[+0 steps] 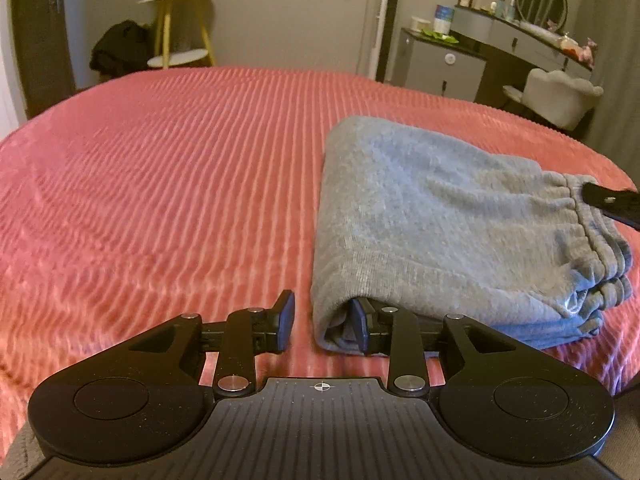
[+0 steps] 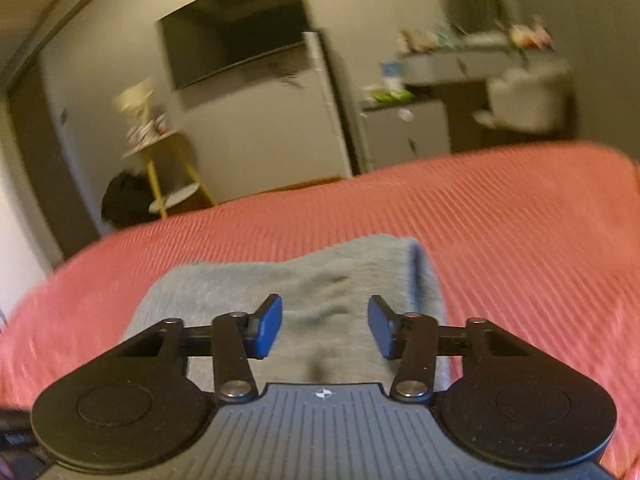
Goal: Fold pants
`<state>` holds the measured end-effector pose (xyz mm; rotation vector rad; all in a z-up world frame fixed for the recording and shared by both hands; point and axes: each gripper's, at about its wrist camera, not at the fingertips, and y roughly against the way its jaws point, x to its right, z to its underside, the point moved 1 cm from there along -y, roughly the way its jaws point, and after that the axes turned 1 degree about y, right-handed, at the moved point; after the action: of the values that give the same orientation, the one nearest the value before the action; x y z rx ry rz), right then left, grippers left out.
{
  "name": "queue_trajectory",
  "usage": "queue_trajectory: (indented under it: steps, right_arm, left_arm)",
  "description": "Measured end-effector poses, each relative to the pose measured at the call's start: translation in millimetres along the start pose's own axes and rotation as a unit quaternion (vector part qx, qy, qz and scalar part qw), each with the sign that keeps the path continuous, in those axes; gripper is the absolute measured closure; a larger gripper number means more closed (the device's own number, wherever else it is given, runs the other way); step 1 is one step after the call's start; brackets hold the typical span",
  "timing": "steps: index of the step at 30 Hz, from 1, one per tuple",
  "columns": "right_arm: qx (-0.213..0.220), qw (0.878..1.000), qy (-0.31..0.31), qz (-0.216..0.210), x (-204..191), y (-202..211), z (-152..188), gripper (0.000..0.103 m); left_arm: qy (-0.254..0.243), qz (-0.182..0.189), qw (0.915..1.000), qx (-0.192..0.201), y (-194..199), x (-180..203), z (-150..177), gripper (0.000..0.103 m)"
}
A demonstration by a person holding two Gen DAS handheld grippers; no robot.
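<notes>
Folded grey sweatpants (image 1: 440, 216) on pink bedspread (image 1: 160, 180). Left gripper (image 1: 322, 326) spread, one finger tucked in fold (no pinch). Right gripper (image 2: 324, 328) spread above sweatpants.

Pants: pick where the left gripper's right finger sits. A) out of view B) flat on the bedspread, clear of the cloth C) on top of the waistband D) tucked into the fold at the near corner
D: the left gripper has its right finger tucked into the near fold of the pants; its other finger is over the bedspread.
</notes>
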<state>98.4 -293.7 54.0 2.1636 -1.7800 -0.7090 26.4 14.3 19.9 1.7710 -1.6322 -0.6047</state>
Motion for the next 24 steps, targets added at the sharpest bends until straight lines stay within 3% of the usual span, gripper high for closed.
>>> queue_trajectory:
  steps: [5, 9, 21, 23, 24]
  right_arm:
    - [-0.027, 0.996, 0.088, -0.010, -36.1, -25.8, 3.9, 0.060]
    - [-0.106, 0.993, 0.051, 0.005, -22.6, -51.7, 11.0, 0.062]
    - [-0.106, 0.994, 0.037, 0.001, -22.8, -49.2, 12.7, 0.062]
    - [-0.106, 0.994, 0.037, 0.000, -21.3, -46.2, 12.2, 0.062]
    - [-0.106, 0.994, 0.037, 0.000, -21.6, -46.2, 12.3, 0.062]
  left_arm:
    - [-0.012, -0.013, 0.9998, 0.001, 1.8, 5.6, -0.3, 0.068]
    - [-0.025, -0.018, 0.9995, 0.004, 3.6, 11.5, -2.2, 0.068]
    - [-0.019, -0.020, 0.9995, 0.014, 18.6, 17.8, -14.5, 0.066]
    - [-0.017, -0.014, 0.9989, 0.041, 29.3, 18.5, -19.1, 0.054]
    - [-0.016, -0.016, 0.9983, 0.054, 34.2, 18.9, -22.2, 0.053]
